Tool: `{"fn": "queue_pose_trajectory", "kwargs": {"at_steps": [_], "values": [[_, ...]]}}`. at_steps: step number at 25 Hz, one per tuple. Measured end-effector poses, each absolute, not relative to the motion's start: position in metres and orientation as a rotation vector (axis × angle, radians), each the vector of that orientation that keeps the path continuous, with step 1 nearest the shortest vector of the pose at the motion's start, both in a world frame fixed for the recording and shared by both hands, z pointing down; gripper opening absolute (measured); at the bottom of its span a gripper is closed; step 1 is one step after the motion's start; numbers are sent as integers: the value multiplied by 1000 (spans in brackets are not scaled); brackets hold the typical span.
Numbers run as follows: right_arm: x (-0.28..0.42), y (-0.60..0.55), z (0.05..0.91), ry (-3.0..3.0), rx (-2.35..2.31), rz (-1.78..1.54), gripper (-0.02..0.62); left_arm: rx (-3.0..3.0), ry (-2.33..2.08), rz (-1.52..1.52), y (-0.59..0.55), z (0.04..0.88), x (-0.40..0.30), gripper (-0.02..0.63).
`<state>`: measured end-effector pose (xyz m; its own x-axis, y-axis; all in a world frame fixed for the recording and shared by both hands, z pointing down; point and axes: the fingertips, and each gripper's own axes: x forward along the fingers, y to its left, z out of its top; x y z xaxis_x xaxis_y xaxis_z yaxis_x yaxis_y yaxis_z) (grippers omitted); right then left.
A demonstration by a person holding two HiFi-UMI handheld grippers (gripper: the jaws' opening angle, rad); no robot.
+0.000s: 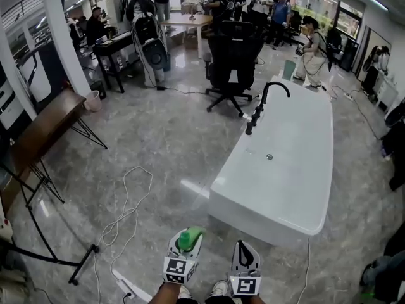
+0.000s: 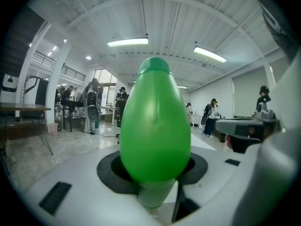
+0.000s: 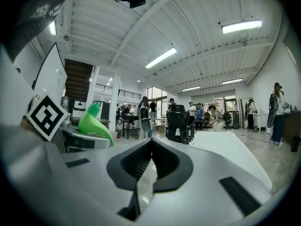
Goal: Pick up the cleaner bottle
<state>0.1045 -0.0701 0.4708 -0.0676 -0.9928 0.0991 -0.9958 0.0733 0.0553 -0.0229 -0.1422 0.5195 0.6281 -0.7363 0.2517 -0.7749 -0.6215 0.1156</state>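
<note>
The cleaner bottle [image 1: 188, 239] is bright green and egg-shaped with a green cap. My left gripper [image 1: 185, 251] is shut on it near the bottom of the head view, well above the floor. In the left gripper view the bottle [image 2: 155, 126] fills the middle, standing upright between the jaws and hiding their tips. My right gripper [image 1: 245, 254] hangs just to the right of the left one, its jaws closed together with nothing in them. The right gripper view shows its own tips [image 3: 151, 142] meeting, with the green bottle [image 3: 94, 121] off to the left.
A long white bathtub [image 1: 285, 170] with a black faucet [image 1: 266, 100] stands ahead on the right. A white cable [image 1: 123, 214] loops over the grey tiled floor. A wooden folding table [image 1: 38, 132] lines the left side. A black office chair [image 1: 231, 56] and several people [image 1: 266, 5] are further back.
</note>
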Motion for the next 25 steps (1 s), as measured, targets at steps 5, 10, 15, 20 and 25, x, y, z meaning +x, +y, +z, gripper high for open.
{"fn": "queue_pose_trajectory", "kwargs": {"at_steps": [5,10,15,20,25], "values": [[149,-37,389,-2106,2136,33,17,2700,-1169,262,-124,425,14,183],[207,-22,384,-1977,2291,-24,17,2773,-1099,221,-128,402,53,183],[234,-3,335,-1952,2315,-6,17,2759,-1049,209,-107,353,76,183],[244,-15,332,-1917,2312,13,17,2799,-963,184,-108,350,97,183],[250,-43,330,-1956,2324,95,17,2775,-982,248,-127,355,108,183]]}}
